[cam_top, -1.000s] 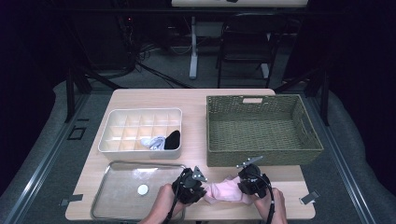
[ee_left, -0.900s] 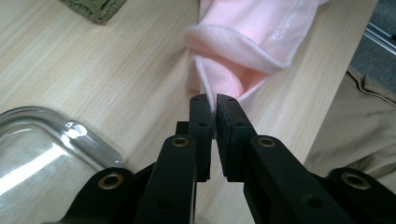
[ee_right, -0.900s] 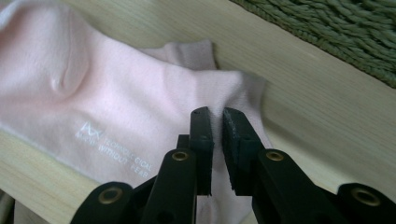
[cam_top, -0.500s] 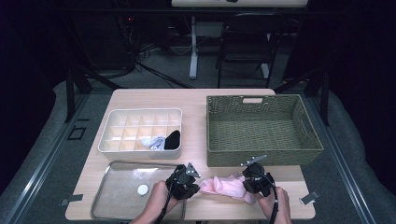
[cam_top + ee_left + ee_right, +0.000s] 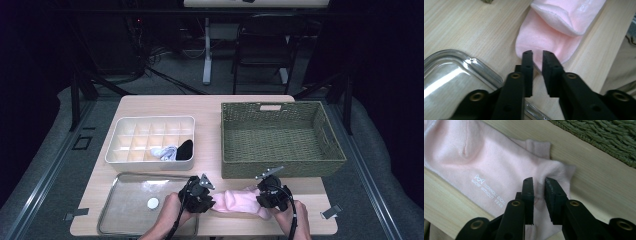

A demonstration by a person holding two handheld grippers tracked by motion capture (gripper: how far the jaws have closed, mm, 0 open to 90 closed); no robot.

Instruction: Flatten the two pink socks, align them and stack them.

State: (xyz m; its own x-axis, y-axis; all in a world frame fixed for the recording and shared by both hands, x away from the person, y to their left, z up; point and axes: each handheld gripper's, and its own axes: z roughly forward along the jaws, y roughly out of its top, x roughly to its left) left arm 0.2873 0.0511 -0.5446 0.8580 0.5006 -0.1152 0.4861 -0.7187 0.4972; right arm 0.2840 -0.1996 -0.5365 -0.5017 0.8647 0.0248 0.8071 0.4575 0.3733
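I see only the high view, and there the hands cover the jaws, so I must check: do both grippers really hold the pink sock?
Observer: The left gripper is shut on the pink sock. It pinches the edge of the sock's rounded end.
Operator: And the right one?
Observer: The right gripper has bunched fabric of the other end between its jaws, which have just been opening a little.
Operator: Is there any mark on the sock?
Observer: Yes, small white print lies on it. In the right gripper view it is to the left of the jaws.
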